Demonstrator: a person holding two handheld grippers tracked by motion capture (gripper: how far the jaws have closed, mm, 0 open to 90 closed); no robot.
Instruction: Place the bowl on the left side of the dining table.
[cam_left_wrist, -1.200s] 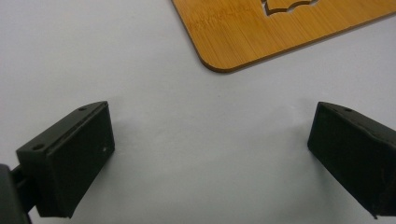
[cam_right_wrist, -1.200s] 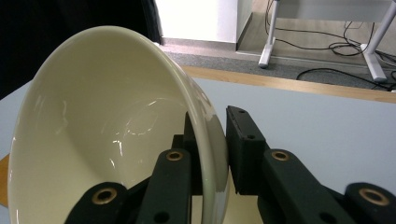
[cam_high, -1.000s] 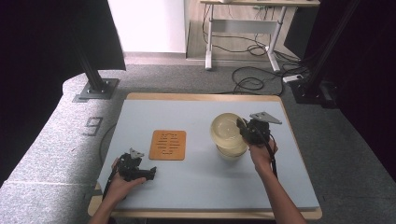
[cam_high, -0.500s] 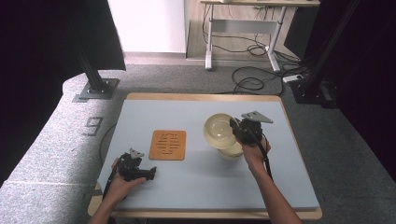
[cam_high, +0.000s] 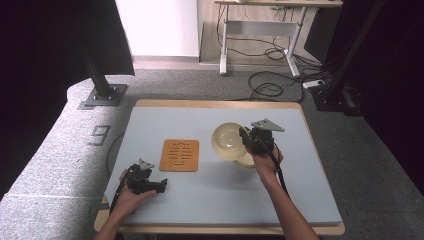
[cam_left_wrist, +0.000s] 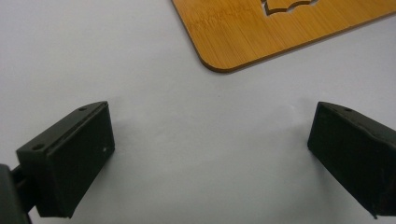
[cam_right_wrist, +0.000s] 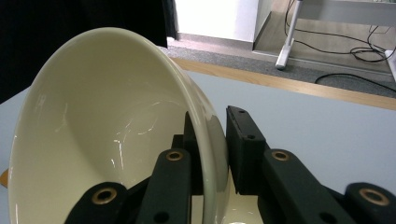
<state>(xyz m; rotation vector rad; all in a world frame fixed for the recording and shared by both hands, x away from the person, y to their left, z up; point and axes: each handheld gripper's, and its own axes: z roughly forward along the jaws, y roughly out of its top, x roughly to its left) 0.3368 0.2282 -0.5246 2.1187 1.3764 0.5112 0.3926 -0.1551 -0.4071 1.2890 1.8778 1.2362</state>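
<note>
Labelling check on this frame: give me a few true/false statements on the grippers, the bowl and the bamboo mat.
1. The right gripper is clamped on the rim of the cream bowl. True.
2. The left gripper holds the bamboo trivet. False: its jaws stand wide open over bare table, the trivet lying just beyond them.
3. The bowl sits flat on the trivet. False: in the high view it is lifted and tilted, right of the trivet, above a second bowl.
4. The table has a light blue-grey top with a wooden edge. True.
5. The left gripper lies near the table's front left corner. True.
</note>
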